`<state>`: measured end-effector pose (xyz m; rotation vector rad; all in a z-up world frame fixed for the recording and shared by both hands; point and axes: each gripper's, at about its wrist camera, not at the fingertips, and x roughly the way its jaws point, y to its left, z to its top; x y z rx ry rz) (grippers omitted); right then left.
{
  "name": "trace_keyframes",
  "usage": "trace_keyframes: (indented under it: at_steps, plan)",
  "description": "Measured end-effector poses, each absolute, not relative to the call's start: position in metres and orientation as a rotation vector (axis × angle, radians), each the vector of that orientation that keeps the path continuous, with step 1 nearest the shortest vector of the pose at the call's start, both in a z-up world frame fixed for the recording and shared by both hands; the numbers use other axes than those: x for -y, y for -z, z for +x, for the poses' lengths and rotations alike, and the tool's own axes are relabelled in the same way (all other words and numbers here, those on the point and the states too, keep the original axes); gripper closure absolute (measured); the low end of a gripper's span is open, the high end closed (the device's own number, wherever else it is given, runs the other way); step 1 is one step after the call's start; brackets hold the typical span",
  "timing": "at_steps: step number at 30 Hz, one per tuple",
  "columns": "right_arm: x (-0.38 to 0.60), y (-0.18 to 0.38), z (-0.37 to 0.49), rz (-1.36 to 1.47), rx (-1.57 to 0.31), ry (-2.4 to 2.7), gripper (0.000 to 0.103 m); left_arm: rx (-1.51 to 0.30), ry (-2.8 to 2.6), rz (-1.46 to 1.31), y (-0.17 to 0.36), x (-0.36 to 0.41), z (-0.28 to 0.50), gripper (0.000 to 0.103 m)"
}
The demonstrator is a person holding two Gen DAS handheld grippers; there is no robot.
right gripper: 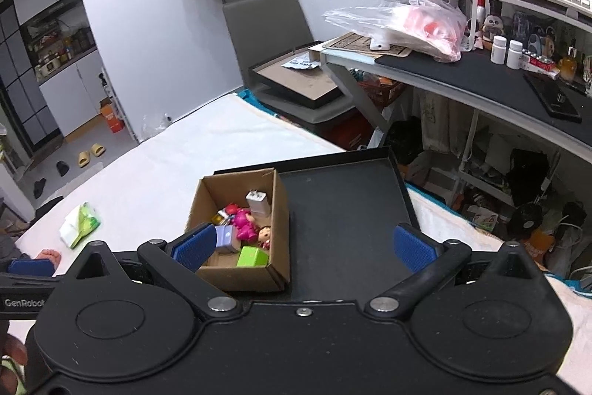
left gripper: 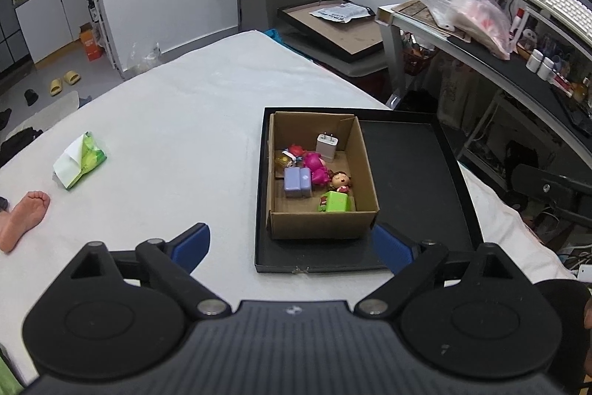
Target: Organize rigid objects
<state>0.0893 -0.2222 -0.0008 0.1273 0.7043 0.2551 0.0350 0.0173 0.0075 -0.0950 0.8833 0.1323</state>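
1. The left gripper [left gripper: 292,247] hung spread wide with nothing between its blue pads [left gripper: 192,243], low over the white sheet [left gripper: 177,121] at the near edge of the black tray [left gripper: 458,187].
2. The right gripper [right gripper: 303,247] was likewise fully spread and empty, held above the near rim of the same tray; its left pad overlapped the near left corner of the cardboard box [right gripper: 277,206] in the picture, though I could not tell whether they touched.
3. The cardboard box sat in the left half of the tray, just ahead of both grippers; in the left wrist view it stood between the two pads.
4. Inside it lay a white plug charger [left gripper: 327,146] upright at the far wall, a pink toy [left gripper: 314,165], a lilac block [left gripper: 296,182], a small doll figure [left gripper: 340,182] and a green block [left gripper: 336,201] at the near wall.
5. The right half of the tray was bare.
6. Well to the left on the sheet lay a green tissue pack [left gripper: 79,160], and nearer still a bare foot [left gripper: 22,221].
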Motion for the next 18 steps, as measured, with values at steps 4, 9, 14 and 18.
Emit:
trace_keyframes:
  at_steps: [4, 9, 14, 18]
  plan:
    - [0.23, -0.004, 0.08, 0.148, -0.702, -0.263, 0.0, -0.876, -0.122, -0.082, -0.012, -0.011, 0.027, 0.008]
    - [0.237, -0.009, 0.072, 0.129, -0.696, -0.231, 0.0, -0.872, -0.116, -0.084, -0.017, -0.006, 0.018, 0.008]
    - [0.242, -0.01, 0.066, 0.116, -0.697, -0.203, 0.0, -0.859, -0.119, -0.071, -0.023, -0.002, 0.009, 0.008]
    - [0.244, -0.01, 0.062, 0.108, -0.696, -0.196, 0.0, -0.854, -0.115, -0.061, -0.024, 0.001, 0.004, 0.008]
